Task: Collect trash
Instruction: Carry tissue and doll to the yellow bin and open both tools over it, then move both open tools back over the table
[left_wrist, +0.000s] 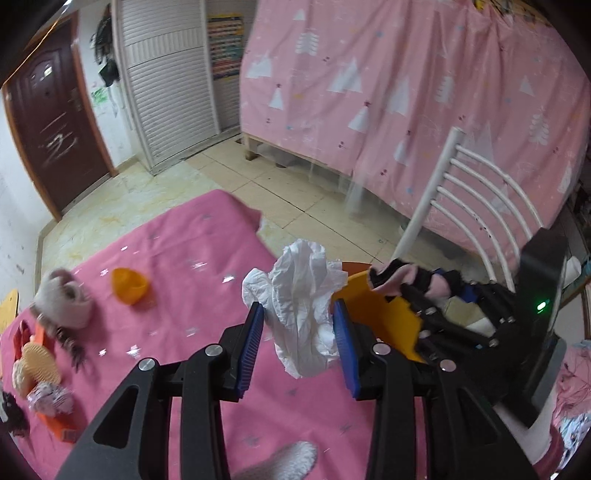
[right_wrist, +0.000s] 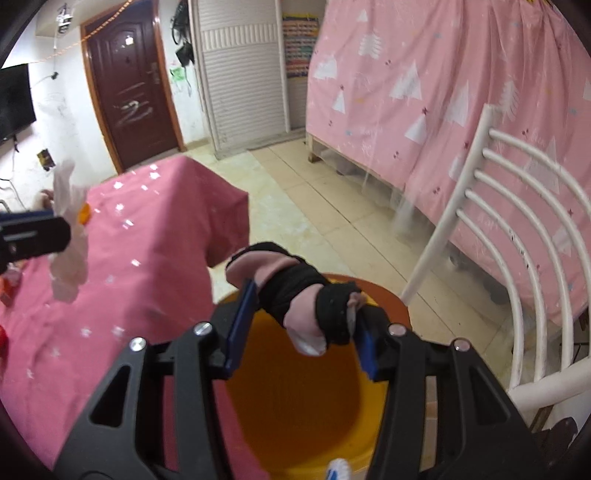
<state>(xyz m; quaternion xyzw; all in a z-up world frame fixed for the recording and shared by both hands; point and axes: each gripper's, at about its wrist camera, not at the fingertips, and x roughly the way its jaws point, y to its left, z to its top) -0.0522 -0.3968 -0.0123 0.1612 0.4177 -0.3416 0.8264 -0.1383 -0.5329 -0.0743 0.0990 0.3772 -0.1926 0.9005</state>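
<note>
My left gripper (left_wrist: 298, 310) is shut on a crumpled white tissue (left_wrist: 303, 306), held up over the pink-covered table (left_wrist: 184, 258) near its right edge. To the right stands an orange bin (left_wrist: 373, 314). In the right wrist view my right gripper (right_wrist: 304, 302) is shut on a rolled black and pink sock (right_wrist: 295, 299), which hangs over the open mouth of the orange bin (right_wrist: 295, 398). That sock (left_wrist: 388, 282) also shows in the left wrist view above the bin's rim. At the far left of the right wrist view the tissue (right_wrist: 68, 240) hangs beside a finger of the left gripper (right_wrist: 37, 234).
On the table lie an orange cap (left_wrist: 129, 286), a fluffy toy (left_wrist: 66, 302), and combs and small bits (left_wrist: 37, 365) at the left edge. A white slatted chair (right_wrist: 517, 236) stands right of the bin. Behind are a pink curtain (left_wrist: 406, 92), tiled floor and a brown door (right_wrist: 129, 92).
</note>
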